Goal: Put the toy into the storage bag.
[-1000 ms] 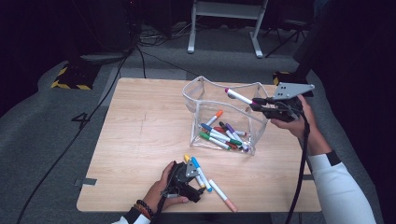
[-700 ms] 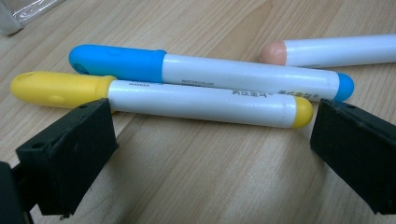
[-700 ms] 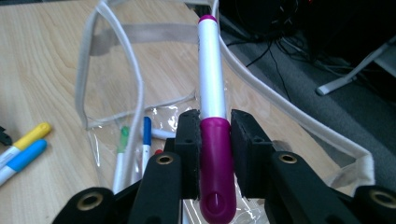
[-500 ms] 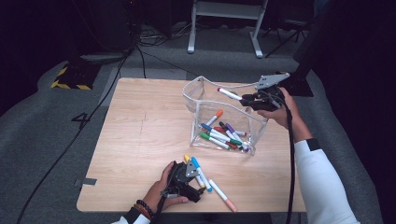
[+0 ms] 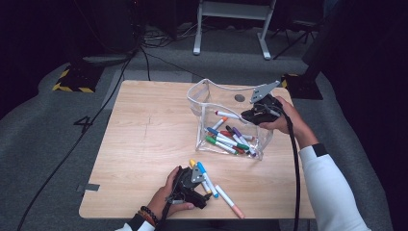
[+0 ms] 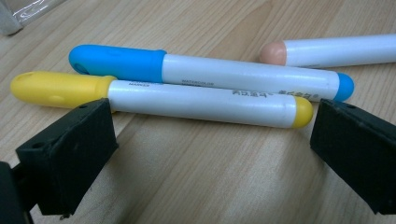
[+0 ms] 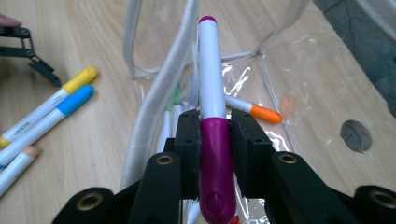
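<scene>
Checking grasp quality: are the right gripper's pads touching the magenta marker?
Touching. The right gripper view shows both pads pressed against the magenta marker cap.

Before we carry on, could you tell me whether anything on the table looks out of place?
Nothing is damaged or spilled. Three markers, yellow, blue and peach, lie loose on the table outside the clear pouch.

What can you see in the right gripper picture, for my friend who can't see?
The right gripper pinches a purple-capped marker by its cap, aimed at a clear pouch holding other markers.
</scene>
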The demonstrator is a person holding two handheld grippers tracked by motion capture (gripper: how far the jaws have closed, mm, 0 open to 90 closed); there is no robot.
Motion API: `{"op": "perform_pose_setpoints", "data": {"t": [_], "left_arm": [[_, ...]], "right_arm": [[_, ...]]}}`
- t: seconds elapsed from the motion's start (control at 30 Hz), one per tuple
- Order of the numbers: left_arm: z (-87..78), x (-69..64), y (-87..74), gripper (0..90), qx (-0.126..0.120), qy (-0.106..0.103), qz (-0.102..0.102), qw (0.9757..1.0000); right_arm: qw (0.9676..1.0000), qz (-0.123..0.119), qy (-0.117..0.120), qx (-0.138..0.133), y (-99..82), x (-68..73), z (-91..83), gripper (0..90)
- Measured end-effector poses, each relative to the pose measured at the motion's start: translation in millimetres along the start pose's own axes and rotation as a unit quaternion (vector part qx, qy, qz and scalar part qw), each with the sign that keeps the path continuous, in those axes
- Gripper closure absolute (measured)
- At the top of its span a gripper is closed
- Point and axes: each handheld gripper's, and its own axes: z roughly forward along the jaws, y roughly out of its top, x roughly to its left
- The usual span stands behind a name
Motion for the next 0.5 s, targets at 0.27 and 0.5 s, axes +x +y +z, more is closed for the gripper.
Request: {"op": "perform_pose_setpoints", "data": {"t": [0.27,0.5], "left_arm": [[0.0,0.0,0.0,0.5,0.000,0.000,0.000,1.0000],[0.0,0.0,0.0,0.5,0.000,0.000,0.000,1.0000]], "right_arm": [[0.9999,0.002,0.012,0.008,-0.4,4.1,0.5,74.3],[0.9998,0.016,-0.006,0.009,0.3,1.7,1.6,66.3]]}}
